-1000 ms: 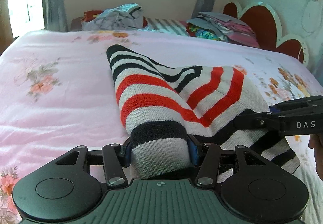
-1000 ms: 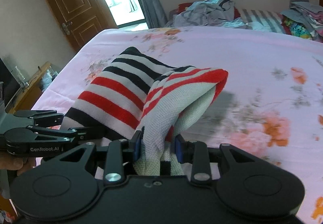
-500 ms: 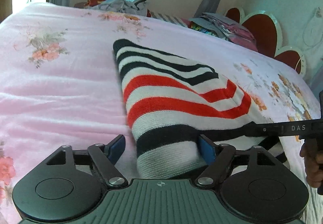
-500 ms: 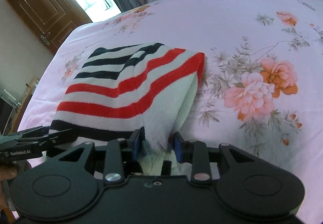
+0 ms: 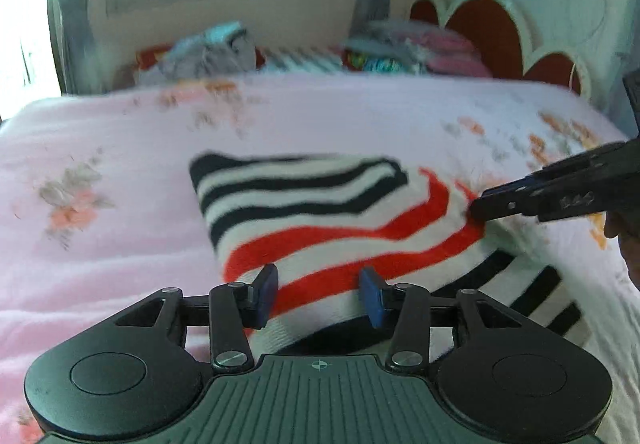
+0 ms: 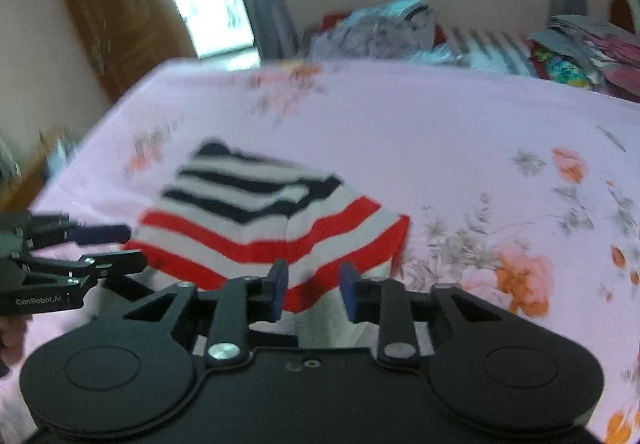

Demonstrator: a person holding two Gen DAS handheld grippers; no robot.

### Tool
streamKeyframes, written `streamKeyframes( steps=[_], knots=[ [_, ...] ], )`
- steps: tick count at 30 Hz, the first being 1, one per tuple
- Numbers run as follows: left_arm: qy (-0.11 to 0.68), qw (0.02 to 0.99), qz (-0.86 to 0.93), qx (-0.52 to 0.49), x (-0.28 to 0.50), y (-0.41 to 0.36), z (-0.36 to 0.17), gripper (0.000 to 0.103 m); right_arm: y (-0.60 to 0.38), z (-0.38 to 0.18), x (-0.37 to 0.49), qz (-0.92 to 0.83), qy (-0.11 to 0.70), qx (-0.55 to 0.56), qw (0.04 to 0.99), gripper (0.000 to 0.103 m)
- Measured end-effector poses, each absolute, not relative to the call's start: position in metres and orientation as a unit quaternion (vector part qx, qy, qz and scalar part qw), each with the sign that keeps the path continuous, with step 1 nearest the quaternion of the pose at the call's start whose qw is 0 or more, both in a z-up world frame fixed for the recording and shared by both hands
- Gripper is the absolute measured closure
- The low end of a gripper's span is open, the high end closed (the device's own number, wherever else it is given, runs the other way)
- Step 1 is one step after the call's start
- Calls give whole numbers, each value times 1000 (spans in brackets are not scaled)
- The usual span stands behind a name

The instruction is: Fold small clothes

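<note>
A: Left wrist view first. What's the left gripper (image 5: 318, 294) doing?

B: Jaws apart but closing in. Striped garment (image 5: 328, 220) lies folded on the pink floral bedspread (image 5: 120, 164), just ahead of the tips; its near edge runs between the blue pads (image 5: 267, 294). Pads don't press it, gaps both sides.

A: Other gripper in that view?

B: Right gripper (image 5: 476, 210) comes in from the right, tip at the garment's red-stripe corner. Blurry, can't tell contact there.

A: Right wrist view?

B: Right gripper (image 6: 313, 290) jaws apart, closing too. Garment (image 6: 260, 220) right in front, red hem between the pads (image 6: 349, 290), not pinched. Left gripper (image 6: 116, 248) off to the left, fingers apart at the garment's left edge.

A: Beyond?

B: Heap of clothes (image 6: 384, 28) at the bed's far end, door (image 6: 116, 24) far left.
</note>
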State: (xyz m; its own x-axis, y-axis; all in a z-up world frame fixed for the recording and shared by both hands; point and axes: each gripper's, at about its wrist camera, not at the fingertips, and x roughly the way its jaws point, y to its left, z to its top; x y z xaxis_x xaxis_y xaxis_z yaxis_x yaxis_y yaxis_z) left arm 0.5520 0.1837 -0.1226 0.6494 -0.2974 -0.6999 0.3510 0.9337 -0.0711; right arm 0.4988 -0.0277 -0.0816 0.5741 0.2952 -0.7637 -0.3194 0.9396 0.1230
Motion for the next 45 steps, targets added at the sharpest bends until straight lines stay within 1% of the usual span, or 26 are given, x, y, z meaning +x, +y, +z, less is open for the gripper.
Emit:
streamKeyframes(
  steps=[2, 4, 6, 7, 8, 9, 13, 15, 18, 21, 27, 32, 33, 34, 35, 36, 40, 41, 43, 44, 45],
  knots=[
    [390, 902, -181, 29, 554, 183, -130, 59, -25, -102, 507, 161, 452, -46, 876, 91],
    [391, 902, -183, 26, 555, 182, -133, 59, -29, -106, 506, 158, 453, -29, 877, 92],
    [390, 901, -186, 36, 552, 182, -129, 60, -27, -100, 501, 153, 449, -42, 879, 92],
    [387, 902, -185, 41, 548, 182, -123, 62, -25, -95, 495, 152, 443, -45, 882, 91],
    [380, 905, -189, 43, 542, 183, -117, 68, -26, -85, 484, 160, 429, -46, 888, 91],
    [371, 907, -194, 45, 534, 185, -111, 68, -26, -75, 472, 172, 416, -47, 892, 91],
    [355, 915, -187, 53, 493, 192, -100, 68, -16, -58, 427, 211, 394, -74, 892, 91],
    [361, 912, -188, 47, 477, 193, -104, 68, -14, -60, 414, 220, 403, -75, 885, 91],
    [367, 909, -183, 71, 457, 186, -116, 68, -13, -73, 405, 208, 413, -94, 881, 92],
    [379, 907, -170, 71, 450, 187, -131, 68, -17, -87, 405, 198, 429, -95, 876, 97],
    [375, 913, -149, 55, 444, 187, -140, 68, -22, -103, 403, 194, 423, -96, 880, 97],
    [374, 917, -125, 60, 440, 180, -139, 68, -24, -101, 396, 186, 428, -89, 880, 97],
    [374, 918, -120, 59, 437, 179, -134, 68, -24, -95, 391, 183, 425, -88, 882, 96],
    [370, 920, -115, 58, 433, 178, -128, 68, -27, -87, 386, 179, 414, -81, 889, 92],
    [360, 925, -107, 54, 426, 178, -121, 68, -30, -79, 378, 172, 400, -73, 897, 80],
    [353, 929, -101, 52, 420, 178, -115, 68, -35, -72, 371, 171, 390, -64, 903, 72],
    [339, 935, -87, 60, 395, 171, -101, 68, -50, -53, 346, 172, 370, -51, 912, 73],
    [336, 936, -84, 62, 389, 169, -98, 66, -54, -49, 339, 171, 365, -50, 914, 73],
    [326, 940, -77, 60, 376, 165, -92, 52, -60, -42, 327, 170, 357, -47, 917, 73],
    [319, 943, -71, 57, 367, 162, -88, 33, -63, -39, 321, 166, 354, -45, 919, 71],
    [309, 947, -68, 55, 358, 159, -84, 16, -67, -36, 313, 163, 349, -42, 922, 64]
  ],
)
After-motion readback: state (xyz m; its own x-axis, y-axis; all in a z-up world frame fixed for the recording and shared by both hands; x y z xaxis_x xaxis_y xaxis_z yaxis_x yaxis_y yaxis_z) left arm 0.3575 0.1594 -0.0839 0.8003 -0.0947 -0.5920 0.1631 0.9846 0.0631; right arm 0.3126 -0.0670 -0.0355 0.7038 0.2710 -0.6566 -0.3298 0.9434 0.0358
